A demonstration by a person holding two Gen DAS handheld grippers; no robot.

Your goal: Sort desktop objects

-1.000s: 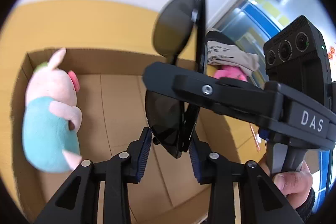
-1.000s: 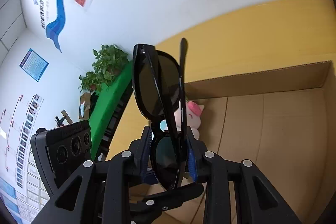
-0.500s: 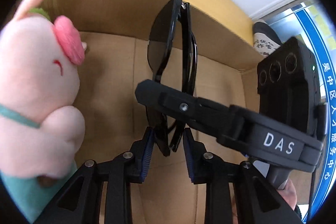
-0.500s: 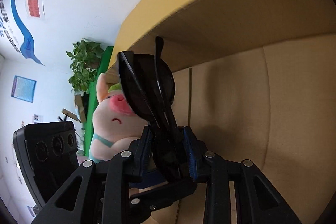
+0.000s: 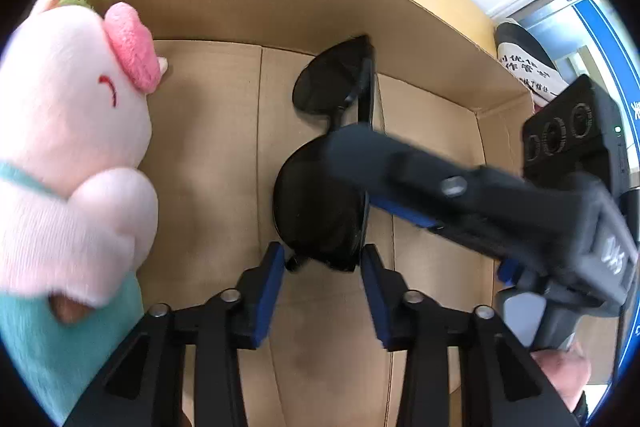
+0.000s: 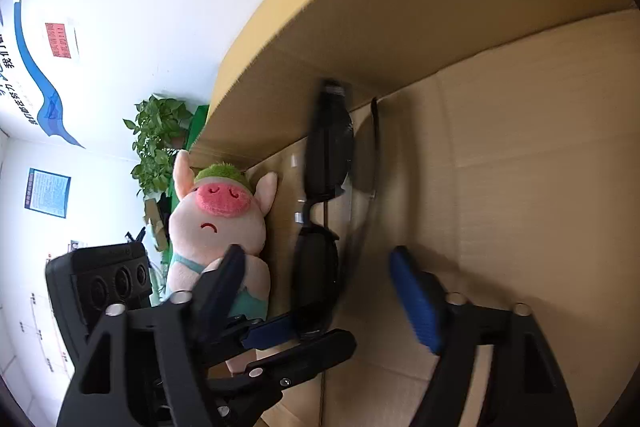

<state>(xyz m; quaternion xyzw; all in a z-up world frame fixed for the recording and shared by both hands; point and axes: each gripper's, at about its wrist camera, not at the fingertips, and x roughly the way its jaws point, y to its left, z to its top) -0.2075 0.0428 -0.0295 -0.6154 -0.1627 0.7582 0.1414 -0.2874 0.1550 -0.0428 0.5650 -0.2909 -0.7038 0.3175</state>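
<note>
We're down inside the box (image 5: 420,27) with both grippers. Nearest us, our left gripper (image 5: 322,269) has its blue pads (image 5: 267,283) spread to either side of the lower lens, with a sliver of gap showing on each side, so we read it as open, not pinching. Our right gripper (image 6: 320,279) is spread wide, pads well apart, nothing between them; in the left view its arm crosses in front of the frame.

Just past the fingers lie the sunglasses (image 5: 326,187), folded, on the box floor near the middle, running lengthwise toward the far wall. The right view shows them (image 6: 320,211) set down with one temple a little loose from the frame. We can't tell whether they lie flat or lean on an edge.

To the left, beside them but apart, the plush pig (image 5: 68,147) sits against the left wall, snout toward the far corner.

Handling, as we judge it: the glasses are light and stiff, with slick lenses that scratch and a thin bridge and hinges that could snap. If we take them again, we'd hold the folded frame across its thickness by one lens rim, with gentle pressure, never by a temple. The pig is soft and forgiving; anywhere on its body will do.
</note>
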